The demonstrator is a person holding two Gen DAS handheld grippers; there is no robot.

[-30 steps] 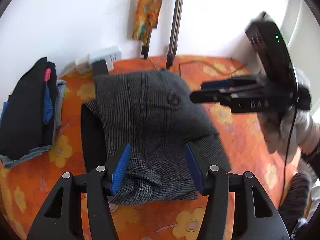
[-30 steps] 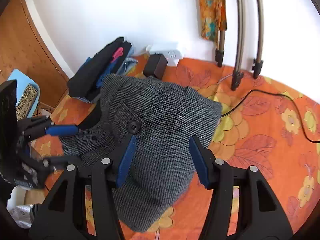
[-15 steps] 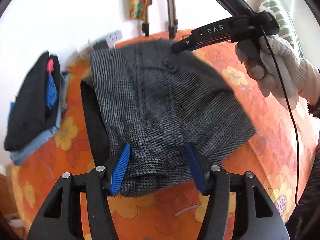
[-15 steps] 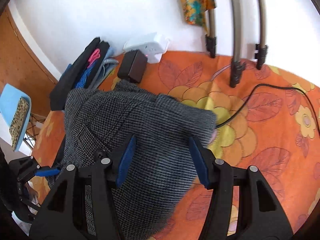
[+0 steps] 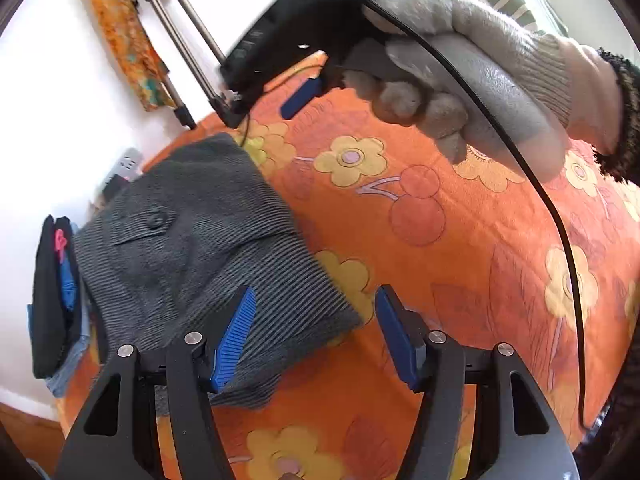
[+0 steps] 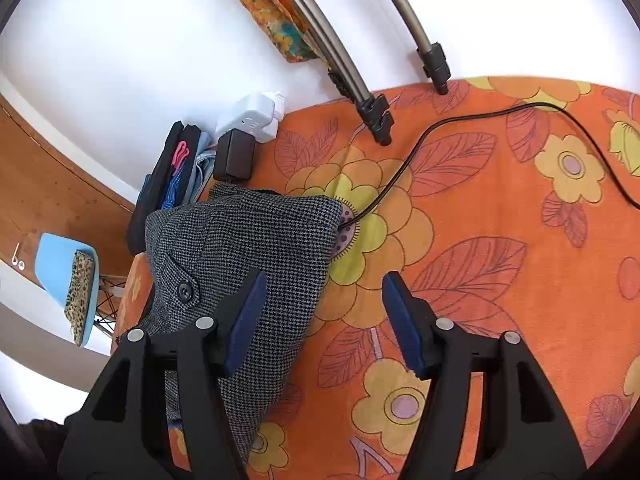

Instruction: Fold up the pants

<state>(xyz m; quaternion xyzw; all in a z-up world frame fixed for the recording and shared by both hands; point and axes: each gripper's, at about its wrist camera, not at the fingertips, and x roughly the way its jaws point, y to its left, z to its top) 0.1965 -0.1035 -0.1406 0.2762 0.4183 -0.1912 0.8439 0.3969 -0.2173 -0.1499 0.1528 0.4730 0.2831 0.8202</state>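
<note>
Folded grey houndstooth pants [image 5: 192, 248] lie on the orange flowered bedspread [image 5: 460, 280], button pocket up; they also show in the right wrist view [image 6: 256, 248]. My left gripper [image 5: 316, 336] is open and empty, just above the pants' near right corner. My right gripper [image 6: 324, 320] is open and empty, over the pants' right edge and the bedspread [image 6: 500, 240]. In the left wrist view the right gripper [image 5: 300, 96] is held high by a gloved hand [image 5: 472, 92], off the cloth.
A stack of folded dark clothes [image 6: 168, 184] sits at the wall, beside a black adapter [image 6: 234, 160] and white power strip [image 6: 252, 118]. Tripod legs [image 6: 372, 112] stand on the bed. A black cable [image 6: 420, 148] runs across it. A blue chair [image 6: 68, 280] stands beyond the bed's edge.
Both grippers have swung to the right, away from the pants' middle. The right gripper has risen and drawn close to the left camera. The pants lie still.
</note>
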